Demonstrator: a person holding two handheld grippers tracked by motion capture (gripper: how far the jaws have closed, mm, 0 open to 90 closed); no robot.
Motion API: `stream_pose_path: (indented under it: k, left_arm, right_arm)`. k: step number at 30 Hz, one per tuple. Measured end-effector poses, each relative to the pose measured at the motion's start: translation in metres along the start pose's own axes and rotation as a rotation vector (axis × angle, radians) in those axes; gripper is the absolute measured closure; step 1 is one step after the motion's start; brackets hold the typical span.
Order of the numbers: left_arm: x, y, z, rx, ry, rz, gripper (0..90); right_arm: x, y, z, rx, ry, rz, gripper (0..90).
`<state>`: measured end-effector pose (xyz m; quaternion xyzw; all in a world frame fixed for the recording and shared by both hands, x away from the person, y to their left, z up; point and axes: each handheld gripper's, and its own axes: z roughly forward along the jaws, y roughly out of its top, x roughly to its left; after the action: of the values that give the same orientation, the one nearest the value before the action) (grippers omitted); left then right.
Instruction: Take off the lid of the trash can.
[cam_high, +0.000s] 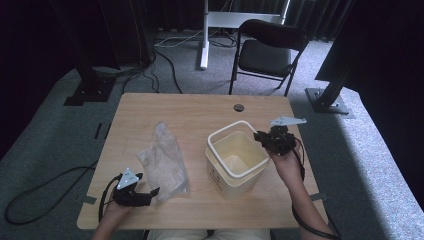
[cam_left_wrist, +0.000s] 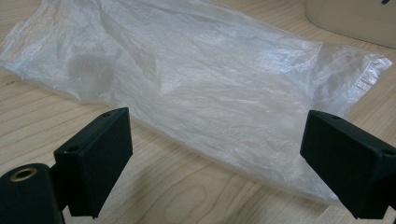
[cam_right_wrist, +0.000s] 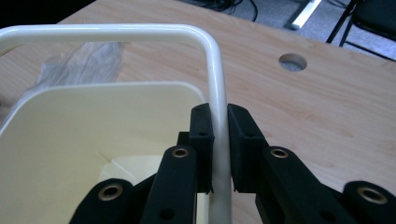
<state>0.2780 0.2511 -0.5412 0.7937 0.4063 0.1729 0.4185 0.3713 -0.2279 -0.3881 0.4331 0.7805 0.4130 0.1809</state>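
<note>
Your right gripper (cam_high: 263, 138) sits right of centre in the high view, at the right edge of the cream bin (cam_high: 235, 172). In the right gripper view its jaws are clamped on the white rim frame (cam_right_wrist: 215, 84), which runs up between the two pads and bends left across the top of the frame; the frame sits raised above the bin's cream wall (cam_right_wrist: 84, 140) there, though how far it has parted from the bin is hard to judge from this angle.

Your left gripper (cam_high: 145, 187) rests at the lower left of the high view, jaws spread wide with nothing between them. In the left gripper view the two black pads stand at the lower corners, and the clear plastic bag (cam_left_wrist: 201, 88) lies flat and crumpled on the wooden table (cam_left_wrist: 196, 196) just ahead of them, one edge close to the right pad. In the high view, the bag (cam_high: 162, 160) lies left of the bin, near but apart from it.
</note>
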Motion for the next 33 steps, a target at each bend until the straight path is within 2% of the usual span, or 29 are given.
stream_pose_path:
  k: [5, 7, 12, 13, 21, 25, 33]
  left_arm:
    - [-0.001, 0.000, 0.001, 0.011, -0.002, 0.007, 9.7]
    - [-0.001, 0.000, 0.001, 0.012, -0.003, 0.009, 9.7]
    - [-0.001, 0.000, 0.001, 0.009, -0.006, 0.006, 9.7]
    - [-0.001, 0.000, 0.001, 0.009, -0.006, 0.006, 9.7]
    - [-0.001, 0.001, 0.002, 0.016, -0.009, 0.011, 9.7]
    - [-0.002, 0.001, 0.002, 0.016, -0.006, 0.011, 9.7]
    - [-0.001, 0.001, 0.002, 0.017, -0.007, 0.009, 9.7]
  right_arm:
    - [-0.010, 0.006, -0.003, -0.034, -0.018, 0.026, 81.3]
    - [-0.017, 0.006, -0.004, -0.044, -0.026, 0.050, 81.3]
    - [-0.037, 0.010, -0.008, -0.068, -0.077, 0.096, 81.2]
    - [-0.037, 0.010, -0.008, -0.068, -0.077, 0.096, 81.2]
    - [-0.077, 0.011, -0.020, -0.096, -0.194, 0.167, 81.2]
    - [-0.095, 0.004, -0.021, -0.084, -0.237, 0.206, 81.2]
    - [-0.120, -0.020, -0.007, -0.036, -0.302, 0.262, 81.1]
